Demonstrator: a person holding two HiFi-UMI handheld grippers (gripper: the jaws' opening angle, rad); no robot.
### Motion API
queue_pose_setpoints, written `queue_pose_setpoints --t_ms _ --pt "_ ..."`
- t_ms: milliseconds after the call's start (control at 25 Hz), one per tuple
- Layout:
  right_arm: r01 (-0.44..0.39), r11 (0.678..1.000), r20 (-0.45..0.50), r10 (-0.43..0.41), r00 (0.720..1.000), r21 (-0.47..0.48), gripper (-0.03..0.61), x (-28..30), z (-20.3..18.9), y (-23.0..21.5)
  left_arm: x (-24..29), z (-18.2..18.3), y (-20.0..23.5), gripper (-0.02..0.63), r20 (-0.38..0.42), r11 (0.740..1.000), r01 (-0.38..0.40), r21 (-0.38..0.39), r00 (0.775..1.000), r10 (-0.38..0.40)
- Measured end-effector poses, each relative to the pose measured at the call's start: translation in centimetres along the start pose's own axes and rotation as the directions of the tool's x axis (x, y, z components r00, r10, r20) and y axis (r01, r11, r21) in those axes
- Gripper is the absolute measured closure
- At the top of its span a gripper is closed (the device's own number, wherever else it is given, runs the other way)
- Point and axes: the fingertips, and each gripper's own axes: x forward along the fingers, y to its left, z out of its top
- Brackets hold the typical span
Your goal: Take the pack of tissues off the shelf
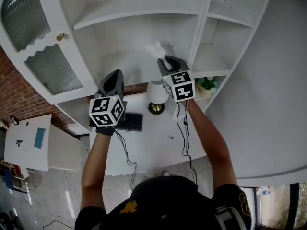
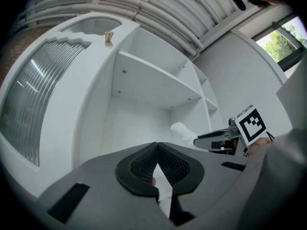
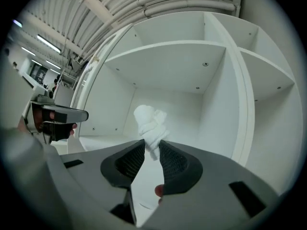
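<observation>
A white, crumpled, twisted wad of tissues (image 3: 149,121) sticks up from between the pads of my right gripper (image 3: 152,145), which is shut on its lower end. In the head view the right gripper (image 1: 164,62) holds the tissues (image 1: 156,48) just above the white shelf board (image 1: 124,61), close to the upright divider. My left gripper (image 1: 112,78) hovers to the left at the shelf's front edge. Its tips (image 2: 156,145) meet with nothing between them. From the left gripper view the tissues (image 2: 181,130) and the right gripper (image 2: 204,139) show at the right.
A ribbed-glass cabinet door (image 1: 48,66) with a brass knob (image 1: 60,36) stands open at the left. A white divider (image 1: 199,28) bounds the compartment on the right. Below lie a desk (image 1: 148,143) with a lamp (image 1: 156,97), a keyboard (image 1: 129,121) and a small plant (image 1: 207,84).
</observation>
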Motion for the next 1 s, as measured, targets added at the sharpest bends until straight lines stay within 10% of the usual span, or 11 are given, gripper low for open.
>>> queue_pose_setpoints --t_ms 1000 --pt "-0.101 0.985 0.089 0.089 0.992 0.142 0.477 -6.8 -3.1 6.8 -5.2 -3.5 -2.6 0.595 0.002 0.999 -0.035 0.031 0.999 0.035"
